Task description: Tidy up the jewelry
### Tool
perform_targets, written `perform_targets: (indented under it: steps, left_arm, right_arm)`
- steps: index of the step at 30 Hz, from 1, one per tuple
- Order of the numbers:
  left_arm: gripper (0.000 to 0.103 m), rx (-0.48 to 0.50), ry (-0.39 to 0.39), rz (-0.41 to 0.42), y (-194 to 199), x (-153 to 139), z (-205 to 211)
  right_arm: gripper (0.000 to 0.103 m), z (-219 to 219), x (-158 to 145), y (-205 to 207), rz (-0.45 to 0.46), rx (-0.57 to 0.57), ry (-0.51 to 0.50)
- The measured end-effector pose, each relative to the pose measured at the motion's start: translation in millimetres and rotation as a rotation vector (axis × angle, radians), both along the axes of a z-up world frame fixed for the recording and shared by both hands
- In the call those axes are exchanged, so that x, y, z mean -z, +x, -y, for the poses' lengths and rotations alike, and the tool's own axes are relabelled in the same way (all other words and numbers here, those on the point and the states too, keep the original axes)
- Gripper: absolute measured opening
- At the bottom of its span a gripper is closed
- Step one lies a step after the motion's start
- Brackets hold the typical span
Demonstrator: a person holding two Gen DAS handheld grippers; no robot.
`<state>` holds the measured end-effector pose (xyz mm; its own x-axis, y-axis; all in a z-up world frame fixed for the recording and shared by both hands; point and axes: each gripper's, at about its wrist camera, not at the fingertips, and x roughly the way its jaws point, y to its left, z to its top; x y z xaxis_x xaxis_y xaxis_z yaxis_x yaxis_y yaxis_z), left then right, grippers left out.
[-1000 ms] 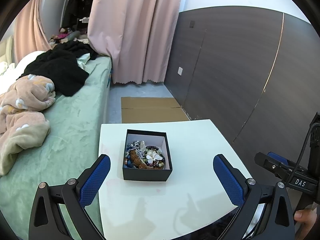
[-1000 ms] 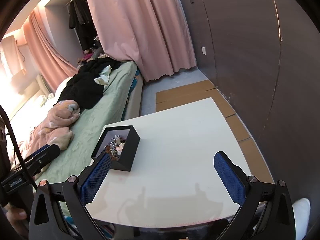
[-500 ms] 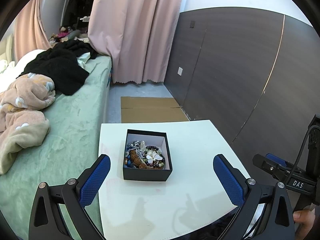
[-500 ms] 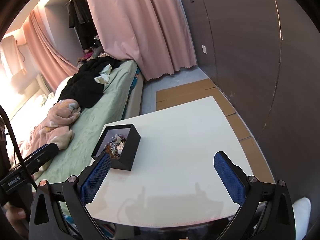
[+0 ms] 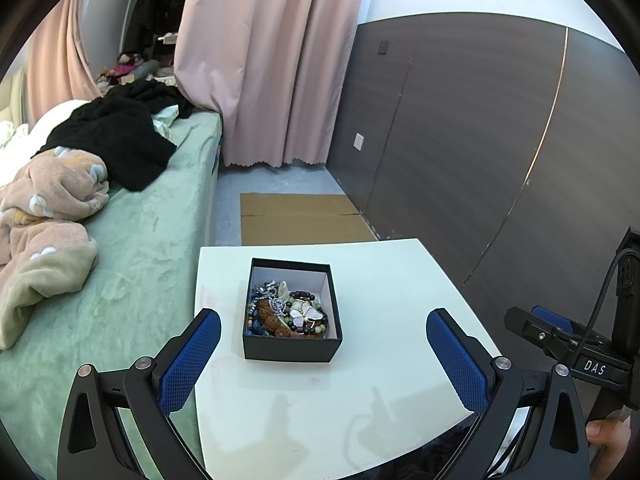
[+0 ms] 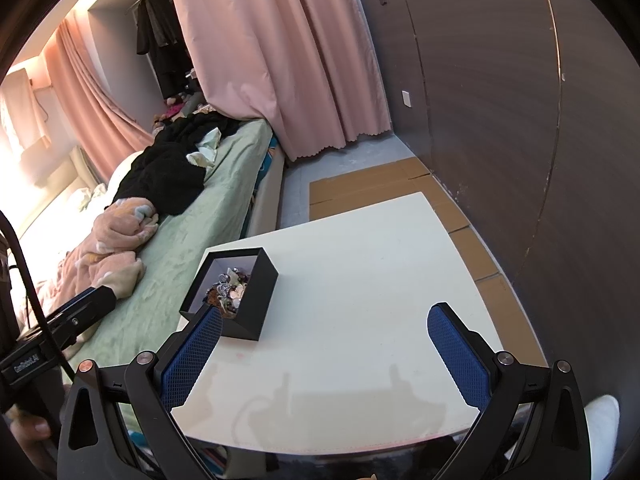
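On the white surface (image 5: 360,400), toward its bed-side half, stands a black box (image 5: 292,348) with no lid on it, its white inside heaped with jewelry (image 5: 286,314): strings of dark and green beads, a brown piece, pale petal-shaped pendants and some silvery bits, all tangled together. The left tongs (image 5: 323,344) hover just short of the box with their blue-padded fingers (image 5: 188,360) spread wide and holding nothing; the box lies between the fingers in the left wrist view. The right tongs (image 6: 325,340) are likewise spread wide and hold nothing, over bare surface to the right of the box, with the left pad overlapping the box's near corner in the right wrist view.

Readable writing: "DAS" in white on the black body of the right tongs as seen from the left wrist, at the right edge; on the left tongs' body, seen from the right wrist, a white label reads roughly "GenRobot.AI", small and slanted. A fingertip (image 5: 600,432) shows below the "DAS" mark.

Beside the surface runs a bed (image 5: 132,248) with a green cover, a pink blanket (image 5: 44,208) and black clothing (image 5: 116,136). Flattened cardboard (image 5: 300,220) lies on the floor beyond, before pink curtains (image 5: 264,60).
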<state>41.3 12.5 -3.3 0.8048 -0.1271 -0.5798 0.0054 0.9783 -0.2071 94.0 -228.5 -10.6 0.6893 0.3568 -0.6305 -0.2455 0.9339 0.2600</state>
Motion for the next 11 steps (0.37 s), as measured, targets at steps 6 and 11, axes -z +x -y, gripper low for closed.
perform_targets:
  steps: [6, 11]
  left_arm:
    - [0.103, 0.002, 0.000, 0.005, -1.1, -0.5, 1.6]
    - [0.102, 0.003, -0.001, 0.011, -1.4, -2.5, 1.6]
  right_arm:
    - [0.103, 6.5, -1.8, -0.3, -0.001, 0.015, 0.019]
    - [0.103, 7.0, -3.1, -2.9, 0.012, 0.017, 0.036]
